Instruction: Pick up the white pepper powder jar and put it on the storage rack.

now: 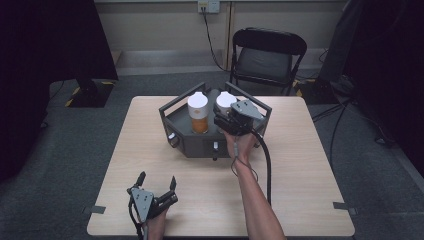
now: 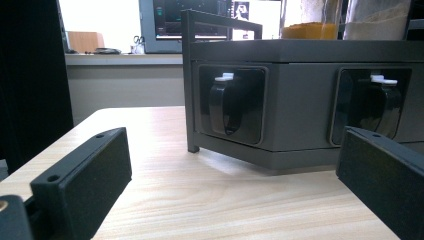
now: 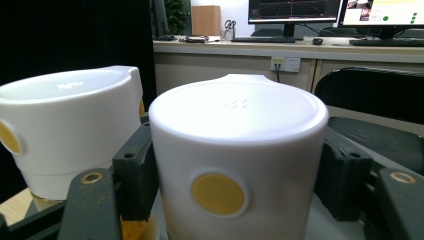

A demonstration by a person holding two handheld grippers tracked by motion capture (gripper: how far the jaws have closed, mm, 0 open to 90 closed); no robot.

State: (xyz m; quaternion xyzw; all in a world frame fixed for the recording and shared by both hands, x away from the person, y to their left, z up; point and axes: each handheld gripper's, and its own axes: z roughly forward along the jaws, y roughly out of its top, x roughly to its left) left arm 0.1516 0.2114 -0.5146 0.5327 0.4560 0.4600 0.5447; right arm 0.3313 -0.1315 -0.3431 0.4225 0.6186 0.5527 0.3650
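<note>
Grip made, lift not yet begun, by the look of it. Right claw (image 3: pixel 235 195) clamped on the white lid (image 3: pixel 237 150) of a jar: smooth, round, yellow dot facing the claw. Beside it, second white-capped jar (image 1: pixel 198 114), orange inside. Both seated in dark tray (image 1: pixel 200 145). Left claw (image 1: pixel 157 181) wide, empty, well short of tray.

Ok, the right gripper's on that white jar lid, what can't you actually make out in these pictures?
- Body of the held jar: in the right gripper view its lid covers it; in the high view the right gripper hides it.
- Its contents: the left gripper view cuts the jar off at the top edge.
- Small white tabs on the rack front: too small to read.
- Lid marking on the other jar: blurred.
- Left gripper: open, nothing between its jaws.
</note>
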